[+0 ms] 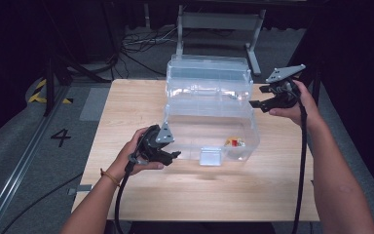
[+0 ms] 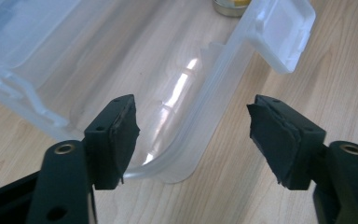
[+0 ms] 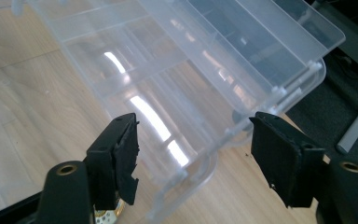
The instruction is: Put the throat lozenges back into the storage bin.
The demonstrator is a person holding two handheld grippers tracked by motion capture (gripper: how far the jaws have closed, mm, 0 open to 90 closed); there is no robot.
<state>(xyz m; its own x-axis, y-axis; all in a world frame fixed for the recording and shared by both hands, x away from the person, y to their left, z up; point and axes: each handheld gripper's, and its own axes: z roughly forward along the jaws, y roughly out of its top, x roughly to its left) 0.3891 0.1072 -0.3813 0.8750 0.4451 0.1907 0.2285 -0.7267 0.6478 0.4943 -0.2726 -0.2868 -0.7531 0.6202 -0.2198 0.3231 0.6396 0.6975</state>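
A clear plastic tiered box (image 1: 209,92) stands open in the middle of the wooden table (image 1: 126,97), its upper trays swung back. A small red and yellow item (image 1: 235,142) lies in its bottom bin. My left gripper (image 1: 175,155) hovers at the box's front left corner with its jaws open. In the left gripper view that gripper (image 2: 193,121) has the box's rounded corner (image 2: 177,163) below the gap, untouched, and the front latch (image 2: 284,32) sits farther off. My right gripper (image 1: 254,104) is held at the box's right side, open. In the right gripper view it (image 3: 193,140) faces the trays (image 3: 177,60).
A grey metal stand (image 1: 219,22) and loose cables (image 1: 141,41) lie on the floor behind the table. A "4" mark (image 1: 61,136) and yellow-black tape (image 1: 39,90) are on the floor at the left. Bare wood stretches in front of the box.
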